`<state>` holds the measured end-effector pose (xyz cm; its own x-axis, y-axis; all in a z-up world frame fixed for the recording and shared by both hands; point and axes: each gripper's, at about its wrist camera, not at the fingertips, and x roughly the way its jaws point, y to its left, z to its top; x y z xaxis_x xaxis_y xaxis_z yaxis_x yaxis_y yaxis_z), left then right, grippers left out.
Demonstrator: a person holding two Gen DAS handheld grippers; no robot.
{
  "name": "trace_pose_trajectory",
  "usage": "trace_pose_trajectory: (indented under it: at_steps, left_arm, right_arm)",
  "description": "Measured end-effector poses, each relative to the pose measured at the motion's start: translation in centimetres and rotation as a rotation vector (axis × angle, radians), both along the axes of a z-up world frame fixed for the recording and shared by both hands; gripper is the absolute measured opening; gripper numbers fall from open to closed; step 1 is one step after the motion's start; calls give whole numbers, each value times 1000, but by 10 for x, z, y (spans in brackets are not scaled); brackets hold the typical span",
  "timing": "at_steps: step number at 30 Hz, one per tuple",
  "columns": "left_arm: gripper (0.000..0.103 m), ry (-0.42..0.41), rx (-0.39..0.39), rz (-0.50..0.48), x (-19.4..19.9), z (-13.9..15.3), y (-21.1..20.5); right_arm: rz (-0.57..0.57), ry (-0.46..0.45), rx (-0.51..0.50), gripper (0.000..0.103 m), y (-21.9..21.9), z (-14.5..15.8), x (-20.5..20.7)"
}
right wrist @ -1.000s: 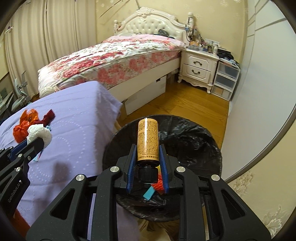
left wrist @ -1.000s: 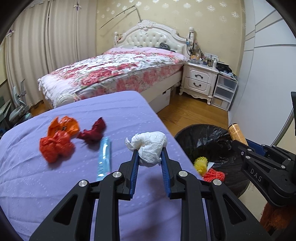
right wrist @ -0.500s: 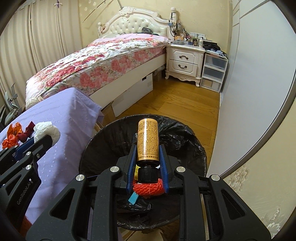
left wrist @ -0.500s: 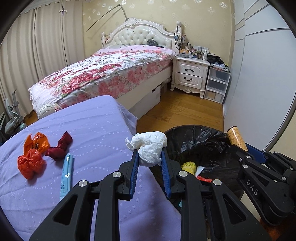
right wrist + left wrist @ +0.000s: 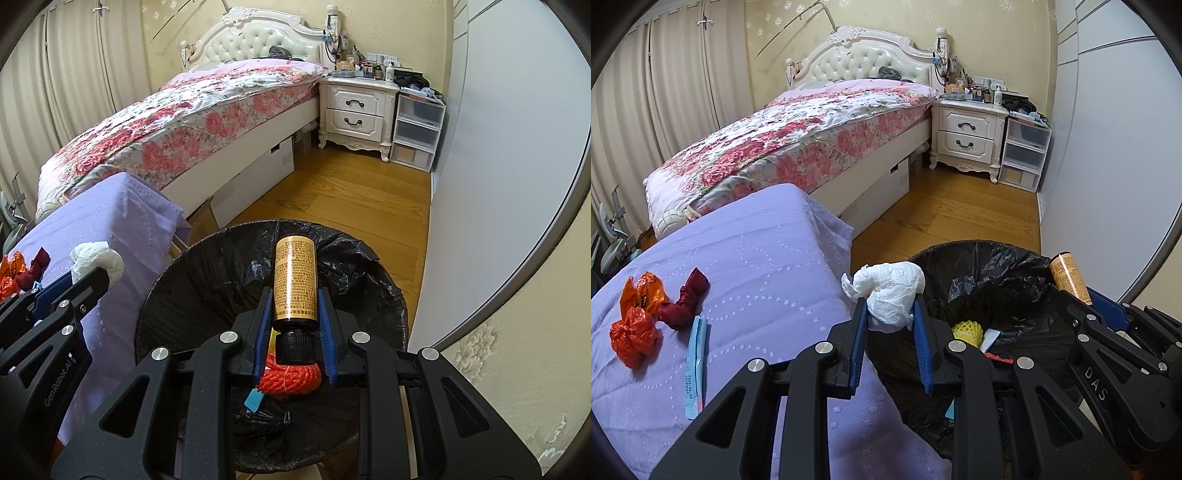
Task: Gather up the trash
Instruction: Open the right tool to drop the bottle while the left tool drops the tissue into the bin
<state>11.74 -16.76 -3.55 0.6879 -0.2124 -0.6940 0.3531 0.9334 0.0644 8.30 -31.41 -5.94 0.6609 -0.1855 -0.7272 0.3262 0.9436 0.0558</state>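
Both grippers carry trash toward the bin (image 5: 207, 258), a black-lined basket on the wood floor just beside the purple-covered table (image 5: 757, 258). Right gripper (image 5: 293, 314): jaws closed on a gold-labelled bottle (image 5: 294, 282), pads pressing its lower body just above the black cap. The bottle's long axis runs straight along the fingers, cap toward the wrist, base pointing forward and down over the bin mouth. In the right wrist view the bottle sits over the open liner, with a coil of red rope (image 5: 290, 376) and a blue tag (image 5: 253, 400) on the bin floor below; judged ready to drop, likely base first. Left gripper (image 5: 891, 314): jaws nearly closed on a crumpled white tissue wad (image 5: 892, 291), which has no clear long axis and bulges above the fingertips. From the left wrist view the wad hangs at the table edge, the bin opening just to its right and lower, with a yellow item (image 5: 967, 328) visible inside. So the right hand is the nearer to a release; the left probably needs a small shift rightward. Left on the table: two orange wrappers (image 5: 637, 317), a dark red wrapper (image 5: 685, 301) and a blue sachet (image 5: 695, 365), well apart from both grippers.
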Motion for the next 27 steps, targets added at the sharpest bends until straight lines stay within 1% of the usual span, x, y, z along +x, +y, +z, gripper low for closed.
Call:
trace_pose_trajectory:
  at_steps: [10,12,14,15,16,17,19,22,24,26,27]
  left_arm:
    - [26,4,18,-7,6,-3,-8]
    - [30,7,21,-6,6,-3,-9]
    - [38,7,21,-4,7,-3,-9]
    - [45,5,20,-3,7,-3,-8]
    - [50,1,18,-1,6,-2,-8]
    - [52,-4,17,0,6,-1,-8]
    - [61,-17,22,3,4,0,-7]
    - [67,-35,31,12,1,2,-6]
    - [71,-38,30,21,1,4,-2]
    - [71,-46,32,33,1,6,2]
    - [72,-50,34,38,2,7,4]
  right_arm:
    - [-26,19,5,23,-9,-8,5]
    - [-35,12,5,24,-10,-8,4]
    - [-37,11,3,29,-10,-8,3]
    - [-38,10,1,32,-10,-7,4]
    - [-43,5,-4,37,-10,-7,3]
    - [-47,2,-6,38,-11,-6,2]
    - [-53,-3,-6,39,-12,-4,1]
    - [-65,-15,-9,46,-13,-1,-2]
    - [-70,-19,-13,47,-13,1,-4]
    - [-73,-23,-15,54,-13,3,-6]
    - [-74,-24,-18,54,-12,3,-6]
